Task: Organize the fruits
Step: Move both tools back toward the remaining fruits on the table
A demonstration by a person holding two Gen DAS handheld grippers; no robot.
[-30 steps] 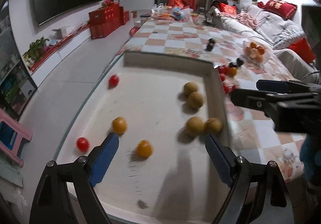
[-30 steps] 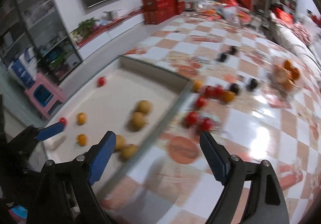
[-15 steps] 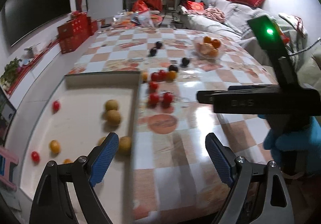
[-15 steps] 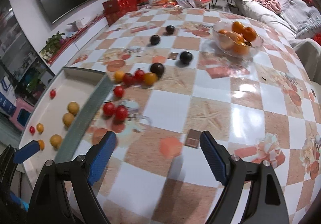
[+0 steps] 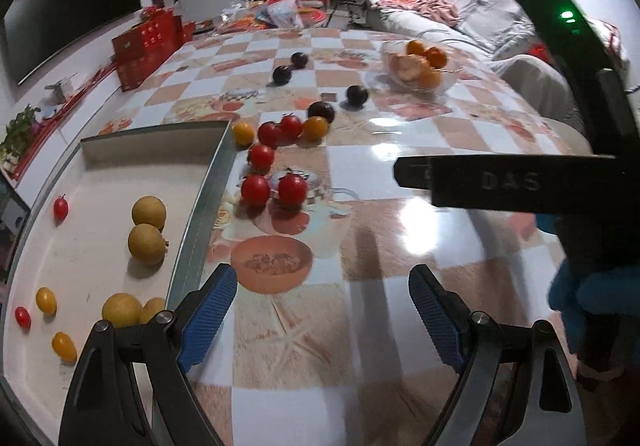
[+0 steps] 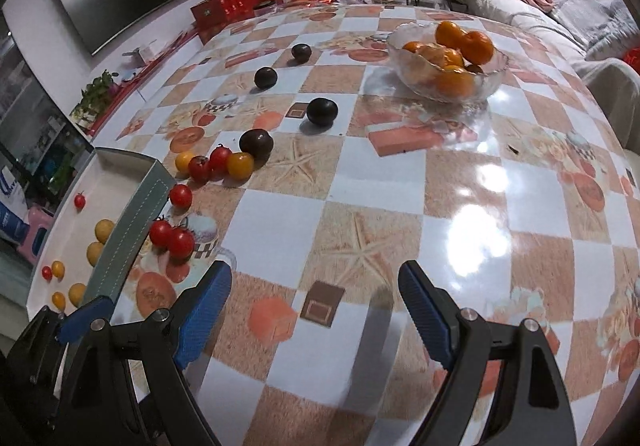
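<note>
Both my grippers are empty and spread wide: the left gripper [image 5: 322, 310] hangs low over the desk [image 5: 400, 150] just beside the tray [image 5: 200, 206], and the right gripper [image 6: 316, 306] hovers over bare checkered cloth further out from the tray.

Inside the tray lie several tan round fruits [image 5: 147, 244], a few small yellow tomatoes [image 5: 46, 300] and a couple of small red ones [image 5: 61, 207]. The loose fruit is outside, along the tray's long wall: a pair of red cherry tomatoes [image 5: 274, 189] nearest to it, one more red tomato [image 5: 261, 157] beyond them, then a mixed red and yellow cluster [image 5: 280, 131] by the tray's far corner. Dark plums [image 6: 322, 111] are scattered beyond that cluster, and a glass bowl [image 6: 494, 82] of oranges [image 6: 464, 42] stands well apart from the tray.

I judge the step in hand to be a pickup of the red pair beside the tray wall, and the left gripper is closer. The two look to be touching, though the lens distortion makes that hard to confirm, so I should come down over the one farther from the wall, with one finger in the gap between them, and close gently; the skin is thin and the glossy cloth will let them roll. Keeping my fingers parallel to the tray wall avoids clipping it, and the right gripper should stay out of the path.
</note>
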